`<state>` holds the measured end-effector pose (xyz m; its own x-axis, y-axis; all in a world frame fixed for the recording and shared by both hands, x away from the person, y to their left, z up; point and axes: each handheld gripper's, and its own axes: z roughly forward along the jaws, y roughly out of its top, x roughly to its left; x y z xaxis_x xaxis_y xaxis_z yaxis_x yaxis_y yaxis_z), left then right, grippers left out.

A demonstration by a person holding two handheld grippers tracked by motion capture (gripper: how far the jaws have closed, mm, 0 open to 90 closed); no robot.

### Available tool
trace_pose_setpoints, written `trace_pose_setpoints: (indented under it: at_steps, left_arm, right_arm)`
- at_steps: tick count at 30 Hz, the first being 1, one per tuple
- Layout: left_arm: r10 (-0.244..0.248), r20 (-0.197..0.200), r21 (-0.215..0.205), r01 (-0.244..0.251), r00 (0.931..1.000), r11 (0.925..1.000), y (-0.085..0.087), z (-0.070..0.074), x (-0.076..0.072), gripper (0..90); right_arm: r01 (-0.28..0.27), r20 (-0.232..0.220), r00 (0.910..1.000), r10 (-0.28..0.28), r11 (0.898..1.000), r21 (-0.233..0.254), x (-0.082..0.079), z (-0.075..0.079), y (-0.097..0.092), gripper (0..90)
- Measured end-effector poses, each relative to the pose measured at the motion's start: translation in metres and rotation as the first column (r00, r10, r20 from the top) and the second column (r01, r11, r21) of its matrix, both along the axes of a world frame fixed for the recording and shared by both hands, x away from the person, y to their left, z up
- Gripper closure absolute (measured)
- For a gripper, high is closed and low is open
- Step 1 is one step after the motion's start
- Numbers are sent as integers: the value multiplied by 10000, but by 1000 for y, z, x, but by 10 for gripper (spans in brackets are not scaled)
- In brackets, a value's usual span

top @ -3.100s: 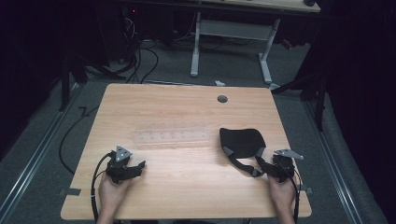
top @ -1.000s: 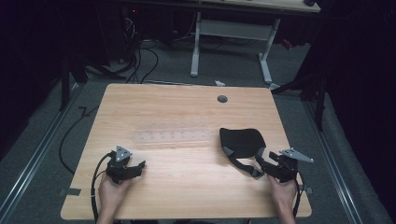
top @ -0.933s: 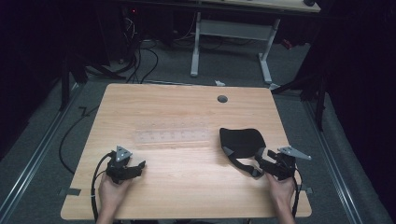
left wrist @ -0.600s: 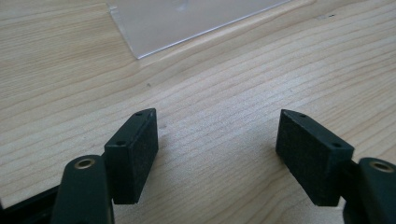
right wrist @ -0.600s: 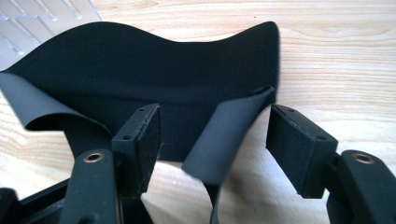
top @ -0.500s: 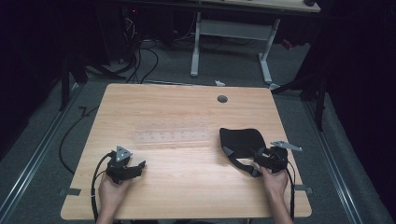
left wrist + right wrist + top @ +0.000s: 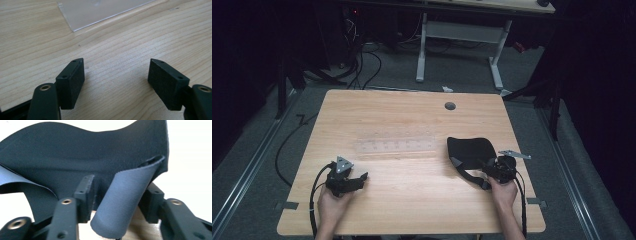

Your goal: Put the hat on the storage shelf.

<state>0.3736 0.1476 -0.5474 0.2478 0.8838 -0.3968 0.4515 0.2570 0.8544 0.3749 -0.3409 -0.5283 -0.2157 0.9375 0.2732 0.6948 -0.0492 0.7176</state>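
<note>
- High view: the left tongs [image 7: 346,176] rest low on the wooden counter [image 7: 412,125], held by the person's left hand [image 7: 331,202]. Nothing lies between the jaws. This reads as a parked, waiting posture.
- High view: a clear plastic sheet [image 7: 394,146] lies flat on the counter, ahead of the left tongs and slightly toward the right tongs. It is apart from both.
- High view: the right tongs [image 7: 493,167] sit at the near edge of a black fabric piece [image 7: 472,152], which spreads away ahead of them. A curled strap or flap of that fabric runs from its near edge to the jaws. The right hand [image 7: 503,194] is angled toward the fabric, so a grasp of that edge is the likely purpose.
- High view: a round grommet hole [image 7: 450,106] sits far ahead of both tongs, near the far edge of the counter.
- Left gripper view: the left tongs [image 7: 116,75] are spread wide over bare wood. A corner of the clear plastic sheet [image 7: 100,10] lies ahead, untouched.
- Right gripper view: the right tongs [image 7: 120,192] have a rolled grey-black flap [image 7: 125,197] of the fabric between the jaws. The jaws are partly spread. Whether the pads press the flap cannot be told: the roll hides one pad.
- Right gripper view: the main body of the black fabric piece [image 7: 75,155] lies directly ahead of the jaws.
- Writing: no brand, label or legible text can be read in any view.
</note>
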Motion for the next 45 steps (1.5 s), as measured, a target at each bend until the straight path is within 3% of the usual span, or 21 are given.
trace_pose_setpoints:
  at_steps: [1, 8, 13, 29, 37, 45]
  left_arm:
    - [0, 0, -3, 0, 10000, 10000, 0, 0, 0, 300]
    - [2, 1, -1, -2, 10000, 10000, 0, 0, 0, 300]
    - [-9, -2, 1, 9, 10000, 10000, 0, 0, 0, 300]
    - [-39, -22, 16, 39, 10000, 10000, 0, 0, 0, 294]
    - [-264, -131, 48, 265, 9996, 9996, -1, -1, 0, 216]
    - [-195, -139, 13, 196, 9997, 9998, -2, 0, 1, 215]
  right_arm:
    - [-78, -43, 10000, 79, 9999, 118, 0, 0, -1, 627]
    - [-521, 331, 9982, 505, 9975, 481, -3, 4, -2, 792]
    - [-868, 533, 9952, 826, 9929, 816, -6, 7, -5, 847]
    - [-1076, 877, 9912, 993, 9896, 959, -17, 13, -9, 864]
    - [-1088, 1070, 9893, 988, 9898, 919, -27, 20, -17, 864]
    - [-1094, 1208, 9878, 979, 9897, 927, -37, 26, -24, 864]
